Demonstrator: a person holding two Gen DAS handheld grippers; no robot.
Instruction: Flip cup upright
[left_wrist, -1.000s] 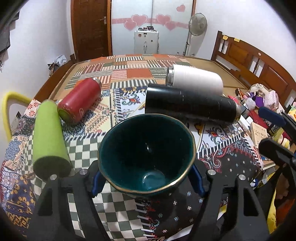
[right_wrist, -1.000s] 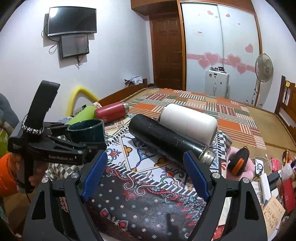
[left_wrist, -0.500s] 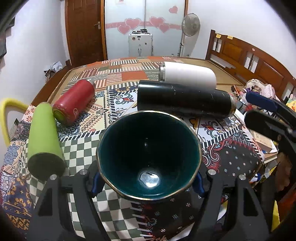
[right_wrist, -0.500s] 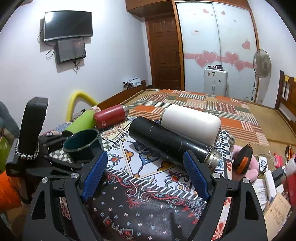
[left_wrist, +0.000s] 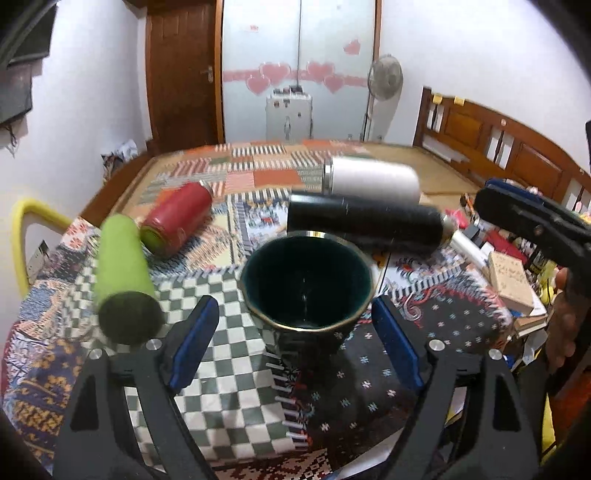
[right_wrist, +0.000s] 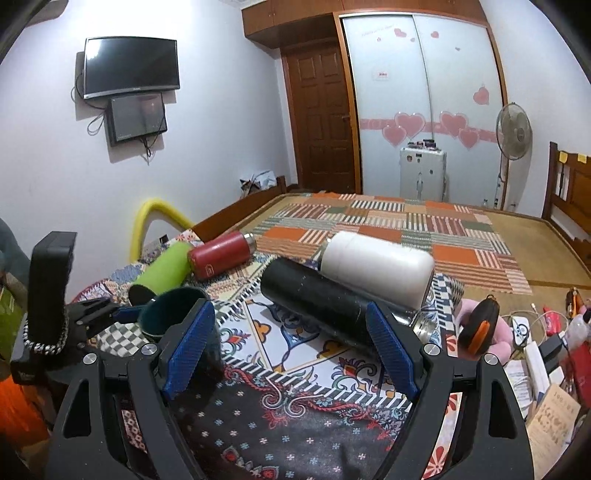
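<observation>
**Left claw wide, cup standing**

Left gripper (left_wrist: 295, 338) gapes wide around the dark green cup (left_wrist: 308, 286), mouth up on the patterned cloth (left_wrist: 229, 387). Likely ceramic: heavy, slick, breakable; grip its lower wall. Beyond lies the black flask (left_wrist: 365, 225). Right gripper (right_wrist: 291, 349) stands open, empty.

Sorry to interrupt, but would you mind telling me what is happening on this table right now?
A person is working with two handheld grippers. The dark green cup stands upright on the patterned cloth, mouth up. The left gripper is open, its fingers apart on either side of the cup. The right gripper is open and empty. Four bottles lie on their sides behind the cup.
</observation>
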